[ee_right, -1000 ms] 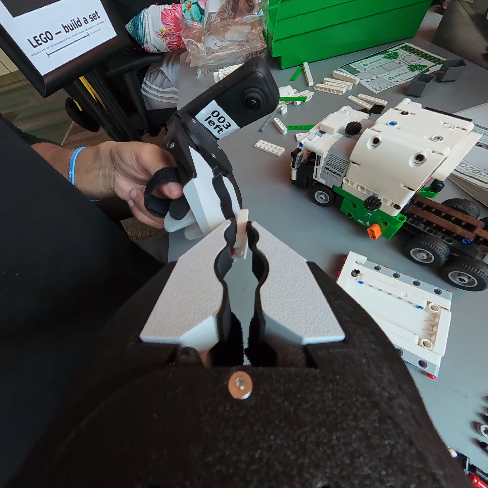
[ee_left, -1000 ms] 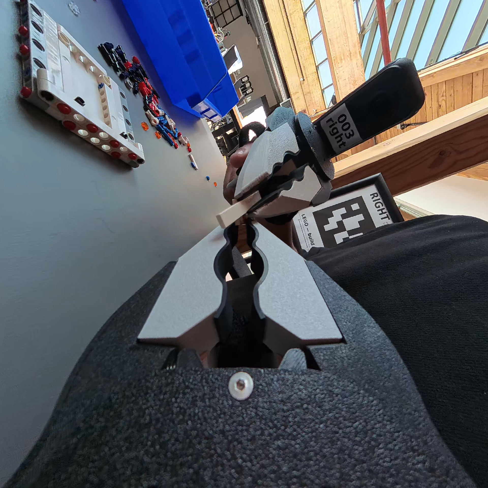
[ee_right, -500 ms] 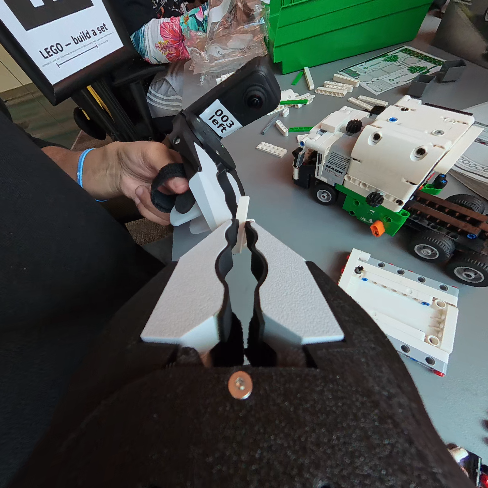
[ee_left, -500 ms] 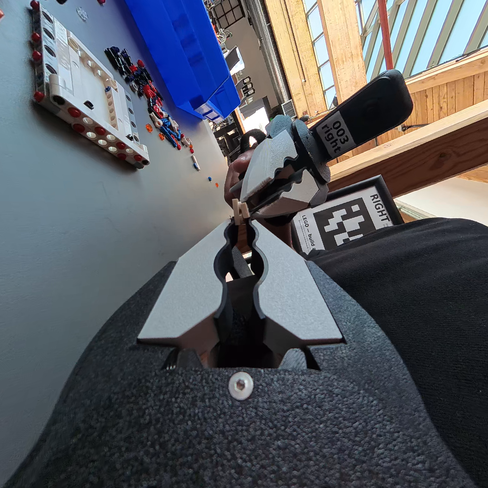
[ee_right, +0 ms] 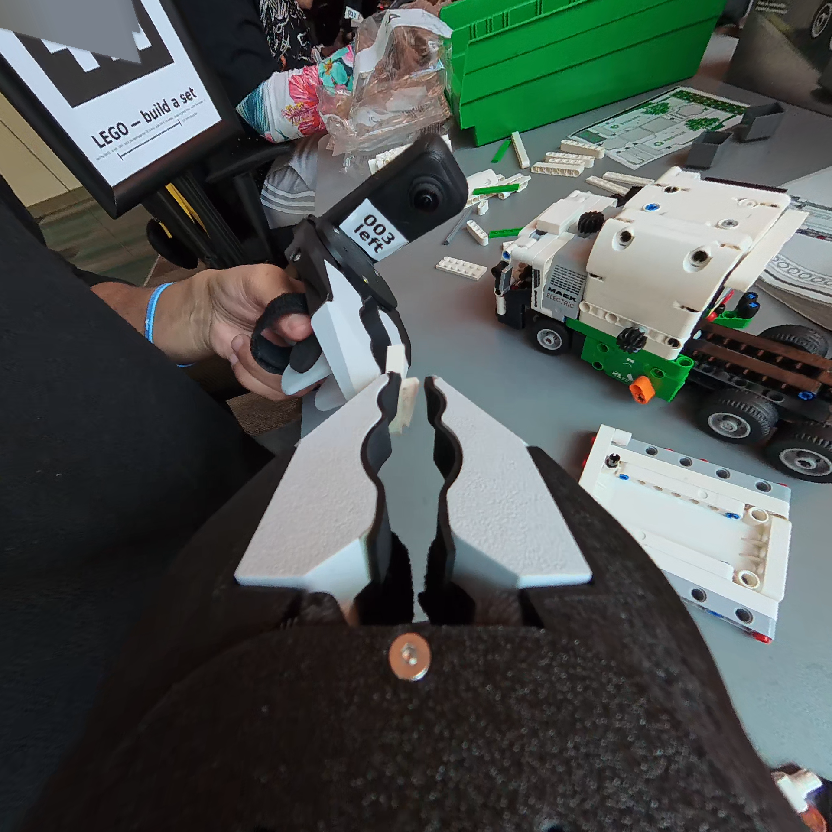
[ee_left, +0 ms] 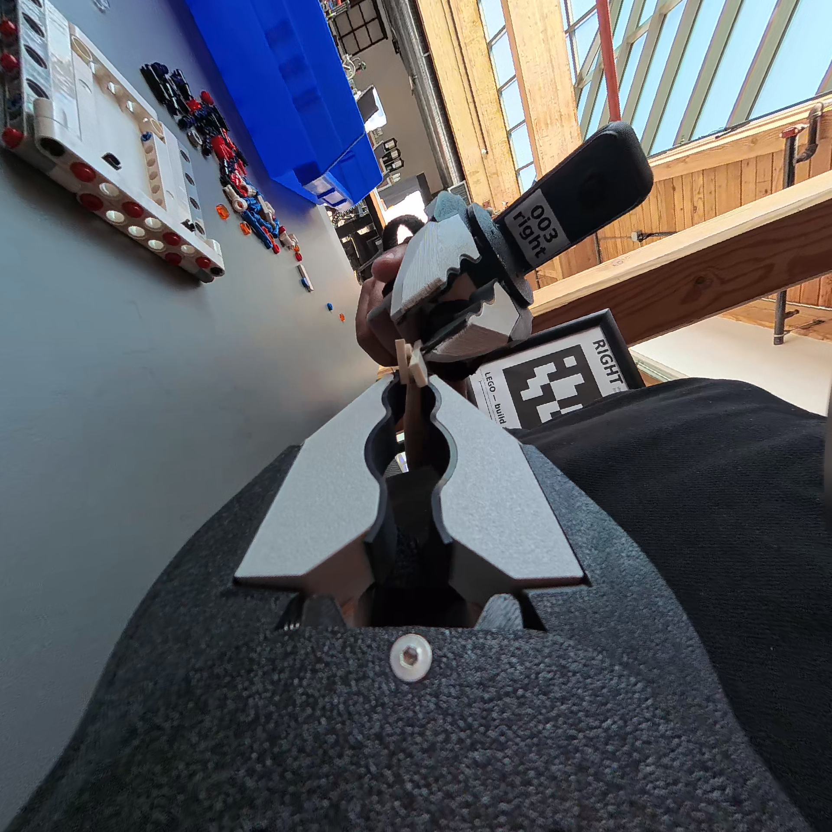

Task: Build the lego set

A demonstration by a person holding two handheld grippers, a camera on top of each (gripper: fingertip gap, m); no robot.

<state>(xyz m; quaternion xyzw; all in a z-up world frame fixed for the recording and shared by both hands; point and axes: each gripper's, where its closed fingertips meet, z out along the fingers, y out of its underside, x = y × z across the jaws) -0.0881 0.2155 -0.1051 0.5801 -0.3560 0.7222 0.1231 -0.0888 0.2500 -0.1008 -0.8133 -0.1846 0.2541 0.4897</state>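
Surface: we see a grey table (ee_right: pixel 517 396) filling the right of the right wrist view.
Left tongs (ee_left: pixel 410 383): clenched on a thin cream piece (ee_left: pixel 402 360) at mid-frame.
Right tongs (ee_right: pixel 410 387): released; a second cream piece (ee_right: pixel 404 405) leans on one pad, clear of the other.
Pieces: they meet crosswise between both tips.
Around: toy truck (ee_right: pixel 630 270) upper right, white panel (ee_right: pixel 689 517) lower right, green bin (ee_right: pixel 562 58) at top, blue bin (ee_left: pixel 279 90) upper left.
Obstruction: we see nothing between the tips.

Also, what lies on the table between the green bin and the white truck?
Loose white and green beams on the grey table; the right wrist view shows them.
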